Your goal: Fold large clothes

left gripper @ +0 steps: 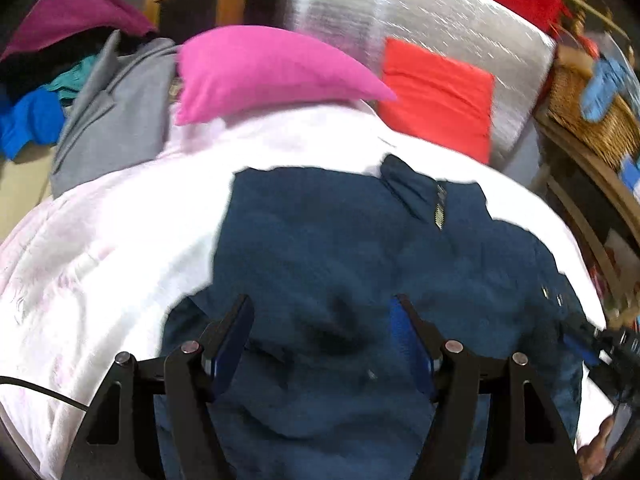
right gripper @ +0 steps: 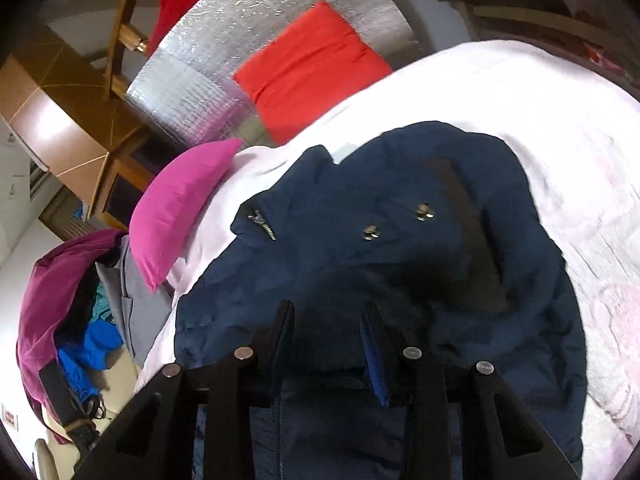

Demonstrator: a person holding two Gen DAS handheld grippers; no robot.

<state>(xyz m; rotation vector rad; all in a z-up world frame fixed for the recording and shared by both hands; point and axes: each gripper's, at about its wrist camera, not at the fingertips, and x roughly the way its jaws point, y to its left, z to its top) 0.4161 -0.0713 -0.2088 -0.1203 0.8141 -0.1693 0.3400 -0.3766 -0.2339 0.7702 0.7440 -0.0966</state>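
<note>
A navy blue padded jacket (left gripper: 340, 240) lies spread on the white bed cover (left gripper: 100, 260), its collar and zip pointing away from me. My left gripper (left gripper: 322, 304) hovers over the jacket's near part with its jaws wide apart and only flat fabric under them. In the right wrist view the same jacket (right gripper: 380, 248) shows two metal snaps. My right gripper (right gripper: 327, 306) has narrow jaws with a fold of the jacket's near edge filling the gap between the pads. The right gripper (left gripper: 580, 340) also shows at the jacket's right edge in the left wrist view.
A pink pillow (left gripper: 272, 72) and a red pillow (left gripper: 436, 96) lie beyond the jacket, against a silver foil mat (left gripper: 420, 12). A pile of clothes (left gripper: 80, 80) sits at the far left. A wicker basket (left gripper: 592, 120) on wooden shelving stands to the right.
</note>
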